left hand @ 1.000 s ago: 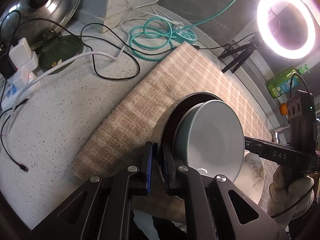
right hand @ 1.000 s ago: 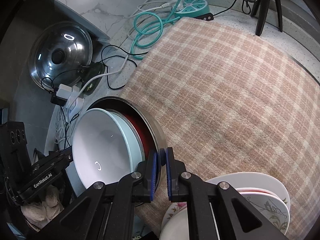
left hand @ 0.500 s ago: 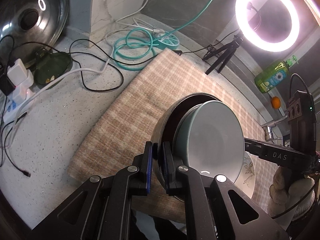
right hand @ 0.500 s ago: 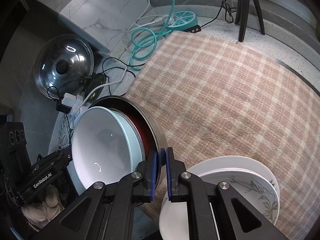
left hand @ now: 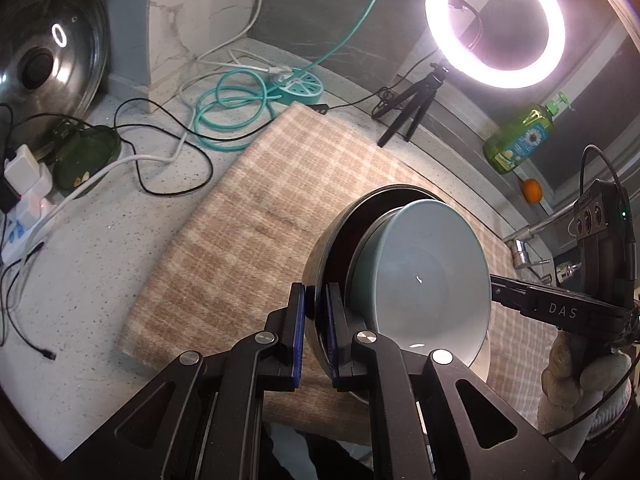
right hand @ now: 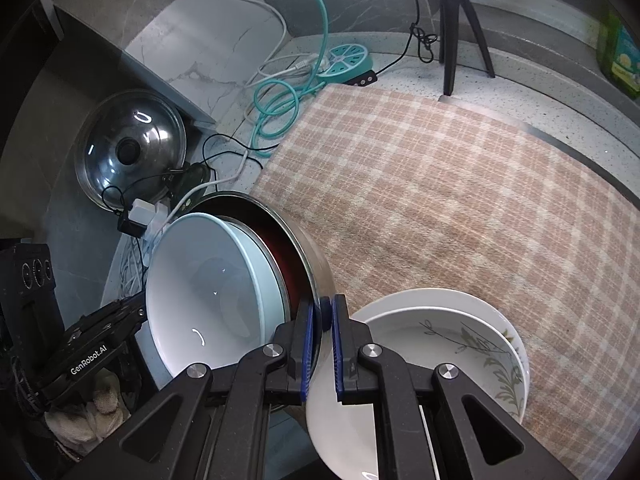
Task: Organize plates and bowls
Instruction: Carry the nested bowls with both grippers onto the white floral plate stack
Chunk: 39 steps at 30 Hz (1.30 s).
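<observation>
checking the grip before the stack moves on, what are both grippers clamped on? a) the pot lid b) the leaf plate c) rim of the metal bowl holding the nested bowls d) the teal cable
c: the left gripper and right gripper each pinch the steel rim of the metal bowl, on opposite sides.

surface: speckled countertop [left hand: 100, 248] | on it: plaid cloth [right hand: 460, 208], teal cable coil [left hand: 228, 116], pot lid [right hand: 130, 148]

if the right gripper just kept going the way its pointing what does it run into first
Its jaws are already clamped on the rim of the steel bowl, so the right gripper meets that first. Past the bowl the line likely ends on the plaid cloth, though depth is unclear.
</observation>
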Available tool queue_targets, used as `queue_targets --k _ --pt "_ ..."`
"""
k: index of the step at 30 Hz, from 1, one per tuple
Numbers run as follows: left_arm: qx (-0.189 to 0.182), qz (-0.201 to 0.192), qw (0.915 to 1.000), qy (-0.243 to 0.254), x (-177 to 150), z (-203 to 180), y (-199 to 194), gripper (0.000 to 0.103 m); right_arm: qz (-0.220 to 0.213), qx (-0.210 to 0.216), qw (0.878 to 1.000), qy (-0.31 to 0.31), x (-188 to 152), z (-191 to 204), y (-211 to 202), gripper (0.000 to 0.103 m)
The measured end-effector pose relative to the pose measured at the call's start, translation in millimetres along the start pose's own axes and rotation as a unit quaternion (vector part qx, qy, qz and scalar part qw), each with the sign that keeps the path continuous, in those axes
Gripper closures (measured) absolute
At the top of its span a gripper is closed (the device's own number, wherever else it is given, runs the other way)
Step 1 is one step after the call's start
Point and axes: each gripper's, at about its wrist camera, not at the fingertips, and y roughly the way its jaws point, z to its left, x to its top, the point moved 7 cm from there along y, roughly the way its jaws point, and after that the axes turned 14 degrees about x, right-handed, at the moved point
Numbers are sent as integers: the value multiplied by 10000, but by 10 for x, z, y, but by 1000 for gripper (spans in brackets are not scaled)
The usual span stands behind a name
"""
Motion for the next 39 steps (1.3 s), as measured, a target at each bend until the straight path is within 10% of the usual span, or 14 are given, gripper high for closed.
queue_targets --k 39 --pt "-578 344 9889 1321 -412 -1086 85 95 -505 -444 9913 1131 -955 -830 -744 95"
